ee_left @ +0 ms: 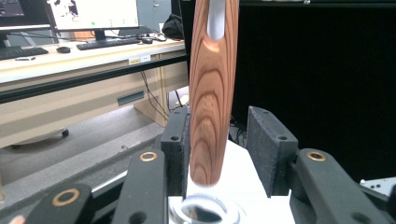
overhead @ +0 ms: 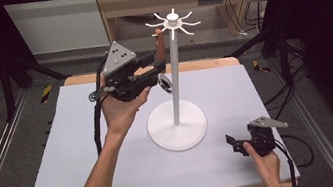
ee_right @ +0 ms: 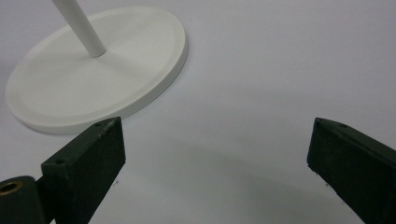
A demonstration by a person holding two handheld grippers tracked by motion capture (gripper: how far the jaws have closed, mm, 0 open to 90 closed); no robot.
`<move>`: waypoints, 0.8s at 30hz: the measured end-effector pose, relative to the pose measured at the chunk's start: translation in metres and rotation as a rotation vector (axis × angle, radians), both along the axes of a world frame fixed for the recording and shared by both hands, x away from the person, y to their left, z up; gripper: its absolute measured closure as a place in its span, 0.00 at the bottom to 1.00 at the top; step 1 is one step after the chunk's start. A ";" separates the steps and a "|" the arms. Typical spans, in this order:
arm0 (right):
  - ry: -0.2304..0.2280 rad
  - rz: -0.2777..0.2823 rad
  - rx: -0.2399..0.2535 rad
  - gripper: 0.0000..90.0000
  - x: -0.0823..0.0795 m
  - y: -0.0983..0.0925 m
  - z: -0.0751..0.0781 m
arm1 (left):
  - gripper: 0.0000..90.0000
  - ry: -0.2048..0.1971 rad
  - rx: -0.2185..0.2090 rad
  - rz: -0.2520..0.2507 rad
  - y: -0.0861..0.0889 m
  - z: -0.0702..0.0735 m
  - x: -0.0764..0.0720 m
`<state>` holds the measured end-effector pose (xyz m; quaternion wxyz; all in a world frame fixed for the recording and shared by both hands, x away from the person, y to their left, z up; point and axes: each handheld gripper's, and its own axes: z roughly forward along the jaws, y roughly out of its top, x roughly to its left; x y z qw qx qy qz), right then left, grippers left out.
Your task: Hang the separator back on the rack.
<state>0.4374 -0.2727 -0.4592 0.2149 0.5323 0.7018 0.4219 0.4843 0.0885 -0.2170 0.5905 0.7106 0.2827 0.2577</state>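
The left gripper [overhead: 158, 67] is raised beside the top of the white stand [overhead: 177, 122], its jaws parted around a wooden handle [ee_left: 212, 98] that hangs from one of the stand's hooks [overhead: 160, 29]. In the left gripper view the handle lies against one pad with a clear gap to the other, so nothing is clamped. A metal ring [overhead: 165, 81] shows just below the jaws. The right gripper [overhead: 235, 142] rests low near the table's [overhead: 87, 151] front right corner, jaws spread wide and empty, with bare white surface between it and the stand's round base
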 end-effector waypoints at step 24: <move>0.020 0.002 -0.019 0.06 0.000 -0.003 -0.002 | 0.46 0.077 0.087 0.044 0.056 -0.070 -0.033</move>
